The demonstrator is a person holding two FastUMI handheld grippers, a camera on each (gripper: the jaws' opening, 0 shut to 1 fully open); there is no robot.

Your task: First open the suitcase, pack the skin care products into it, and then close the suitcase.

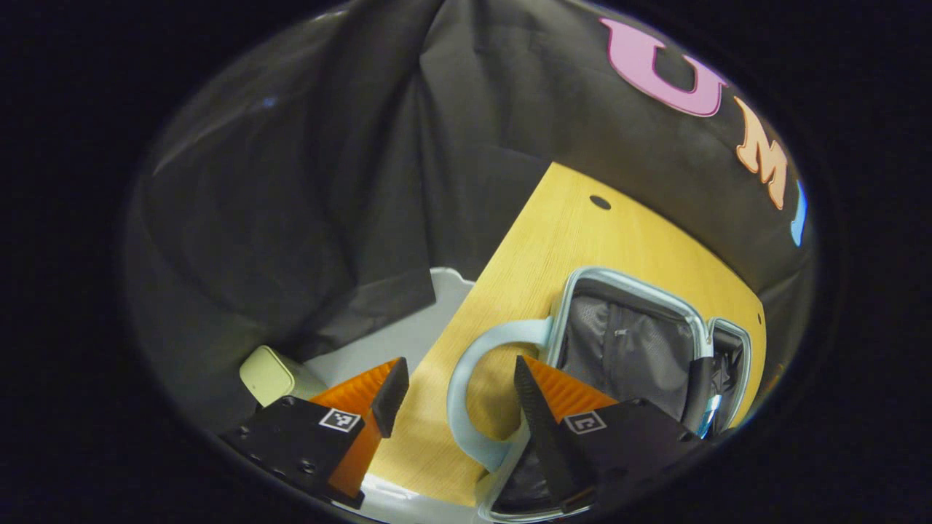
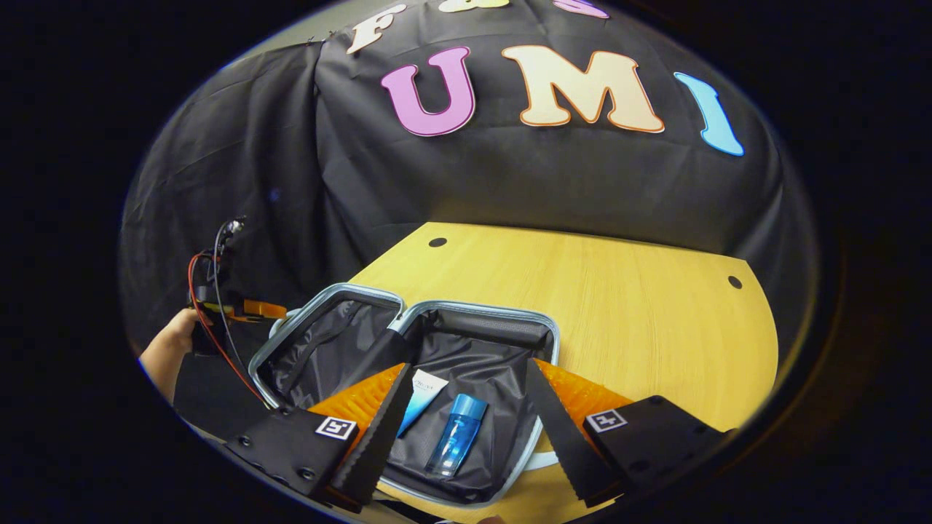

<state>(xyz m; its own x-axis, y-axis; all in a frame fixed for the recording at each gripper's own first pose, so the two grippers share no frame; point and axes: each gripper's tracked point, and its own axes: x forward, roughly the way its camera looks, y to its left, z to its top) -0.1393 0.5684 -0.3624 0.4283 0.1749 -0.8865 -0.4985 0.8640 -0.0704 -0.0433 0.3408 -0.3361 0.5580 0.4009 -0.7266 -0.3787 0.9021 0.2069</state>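
Blue bottle (image 2: 456, 434) lies in open suitcase (image 2: 477, 314); both grippers' fingers spread.

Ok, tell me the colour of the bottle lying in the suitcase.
Blue; the bottle shows best in the right gripper view.

Table (image 2: 619, 306) light wood grain, smooth, matt; suitcase (image 2: 477, 311) shell smooth pale plastic with slight sheen; lining (image 2: 502, 371) dark cloth, creased, matt; blue bottle (image 2: 456, 434) glossy, translucent; tube (image 2: 421, 397) smooth plastic, satin; suitcase handle (image 1: 466, 378) smooth plastic.
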